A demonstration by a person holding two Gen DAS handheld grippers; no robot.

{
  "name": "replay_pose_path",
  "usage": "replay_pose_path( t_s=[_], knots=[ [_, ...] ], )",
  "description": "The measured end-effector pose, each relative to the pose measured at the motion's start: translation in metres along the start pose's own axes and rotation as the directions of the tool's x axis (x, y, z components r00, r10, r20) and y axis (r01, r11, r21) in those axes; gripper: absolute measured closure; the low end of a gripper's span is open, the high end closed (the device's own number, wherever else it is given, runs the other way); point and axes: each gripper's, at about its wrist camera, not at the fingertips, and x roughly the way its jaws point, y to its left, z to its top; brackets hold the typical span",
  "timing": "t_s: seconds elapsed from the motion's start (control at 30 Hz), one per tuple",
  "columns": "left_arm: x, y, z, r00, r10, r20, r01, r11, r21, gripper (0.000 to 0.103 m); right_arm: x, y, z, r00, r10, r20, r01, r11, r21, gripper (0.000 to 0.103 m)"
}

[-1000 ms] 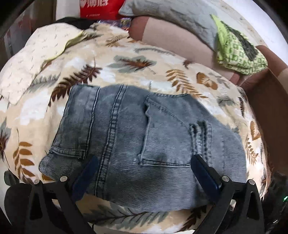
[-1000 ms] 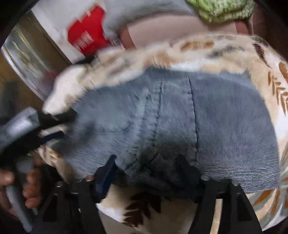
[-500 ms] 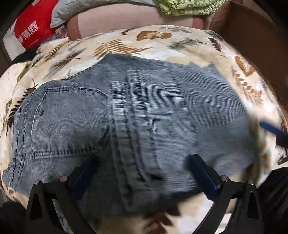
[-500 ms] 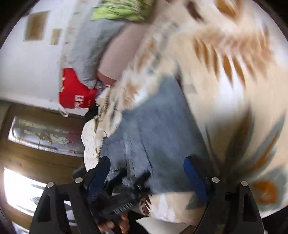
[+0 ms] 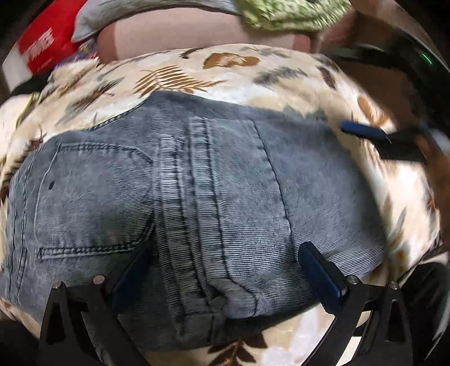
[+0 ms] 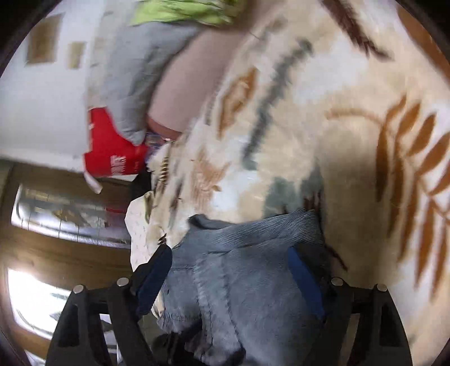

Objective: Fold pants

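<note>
The grey-blue corduroy pants (image 5: 197, 202) lie folded in a compact block on a leaf-patterned blanket (image 5: 197, 67). My left gripper (image 5: 225, 267) is open, its fingers spread over the near edge of the pants with the seam band between them. My right gripper (image 6: 230, 270) is open and tilted sideways, its fingers spread either side of the pants' right edge (image 6: 247, 270). One blue fingertip (image 5: 362, 132) of the right gripper shows at the far right of the left wrist view, beside the pants.
A pink bolster (image 5: 182, 33), a grey pillow (image 5: 157, 5) and a green patterned cloth (image 5: 281, 14) lie behind the blanket. A red package (image 5: 45, 45) sits at the back left. A wooden cabinet with a glass panel (image 6: 56, 214) stands beyond the bed.
The left gripper has swung right along the pants' near edge and closer. The right gripper has rolled sideways and moved to the pants' right end. Both stayed open.
</note>
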Motion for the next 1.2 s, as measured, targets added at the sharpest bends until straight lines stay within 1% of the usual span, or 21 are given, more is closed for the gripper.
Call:
replay_pose_path(
  t_s=[0.07,0.13,0.17,0.23,0.3,0.4,0.47,0.53,0.57,0.6,0.63,0.7,0.8,0.87,0.93,0.97,1.0,1.07,1.1,1.17,1.2],
  knots=[
    [-0.012,0.004,-0.003,0.999,-0.002,0.047,0.004,1.0,-0.023,0.0,-0.013,0.006,-0.012,0.999,0.049,-0.001,-0.049,0.999,-0.002,0.015],
    [-0.002,0.005,-0.005,1.0,0.019,0.025,-0.019,1.0,-0.008,0.0,-0.012,0.001,-0.02,0.998,0.058,0.003,-0.058,0.998,0.022,0.011],
    [0.013,0.003,-0.005,0.998,0.053,-0.02,-0.053,0.998,0.025,0.0,0.001,-0.008,-0.022,0.998,0.047,-0.033,-0.046,0.998,0.04,0.011],
    [0.01,-0.005,-0.005,0.996,0.088,0.01,-0.088,0.993,0.072,0.0,0.023,-0.037,-0.027,0.992,-0.042,-0.116,0.052,0.995,0.089,0.016],
    [-0.003,-0.004,-0.002,0.999,0.038,0.023,-0.039,0.998,0.048,0.0,0.005,-0.033,-0.033,0.998,0.0,-0.056,0.005,0.996,0.092,0.016],
    [-0.02,0.002,0.001,0.996,0.041,0.074,-0.042,0.999,0.011,0.0,-0.032,-0.009,-0.051,0.998,0.067,-0.018,-0.066,0.997,0.028,0.015],
    [-0.023,0.005,0.002,0.995,0.04,0.096,-0.04,0.999,-0.002,0.0,-0.043,-0.005,-0.067,0.995,0.092,-0.029,-0.091,0.996,0.019,0.014],
    [-0.01,0.007,0.003,0.997,0.053,0.057,-0.053,0.999,0.002,0.0,-0.041,-0.017,-0.088,0.995,0.079,-0.056,-0.078,0.997,0.027,0.01],
    [0.004,0.005,-0.002,0.997,0.073,-0.02,-0.072,0.997,0.013,0.0,-0.029,-0.03,-0.097,0.995,0.025,-0.094,-0.021,0.999,0.043,0.012],
    [0.011,0.004,-0.003,0.995,0.088,-0.043,-0.087,0.996,0.029,0.0,-0.02,-0.048,-0.103,0.992,-0.003,-0.127,0.013,0.997,0.078,0.014],
    [0.006,0.002,-0.004,0.995,0.097,-0.003,-0.097,0.994,0.047,0.0,-0.029,-0.052,-0.104,0.996,0.036,-0.079,-0.029,0.995,0.094,0.014],
    [-0.01,-0.002,-0.004,0.994,0.099,0.047,-0.102,0.993,0.058,0.0,-0.041,-0.04,-0.096,0.996,0.035,-0.088,-0.026,0.995,0.1,0.014],
    [-0.026,-0.009,-0.001,0.989,0.077,0.122,-0.089,0.992,0.092,0.0,-0.056,-0.008,-0.071,1.0,-0.008,-0.03,0.008,1.0,-0.01,0.014],
    [-0.01,-0.013,-0.004,0.994,0.076,0.083,-0.086,0.989,0.123,0.0,-0.055,0.0,-0.05,0.999,-0.025,-0.024,0.024,0.999,-0.04,0.014],
    [0.012,-0.013,-0.009,0.996,0.09,0.006,-0.09,0.987,0.132,0.0,-0.037,0.001,-0.023,0.994,-0.104,-0.019,0.103,0.992,-0.07,0.014],
    [0.014,-0.01,-0.012,0.997,0.071,0.017,-0.073,0.992,0.104,0.0,-0.025,-0.001,-0.012,0.987,-0.156,-0.025,0.154,0.984,-0.085,0.015],
    [0.012,-0.008,-0.013,0.997,0.064,0.031,-0.067,0.993,0.093,0.0,-0.008,-0.008,0.0,0.974,-0.222,-0.042,0.217,0.972,-0.094,0.018],
    [0.014,-0.008,-0.012,0.998,0.062,0.019,-0.064,0.993,0.102,0.0,0.021,-0.022,0.013,0.958,-0.264,-0.115,0.255,0.963,-0.084,0.054],
    [0.015,-0.007,-0.012,0.998,0.054,0.017,-0.055,0.994,0.099,0.0,0.028,-0.024,0.013,0.947,-0.298,-0.119,0.287,0.952,-0.103,0.06],
    [0.017,-0.005,-0.011,0.999,0.047,0.025,-0.049,0.994,0.102,0.0,0.027,-0.013,0.013,0.931,-0.353,-0.093,0.336,0.928,-0.16,0.08],
    [0.016,-0.005,-0.012,0.998,0.048,0.029,-0.05,0.993,0.105,0.0,0.025,-0.005,0.012,0.927,-0.367,-0.08,0.348,0.919,-0.185,0.084]
  ],
)
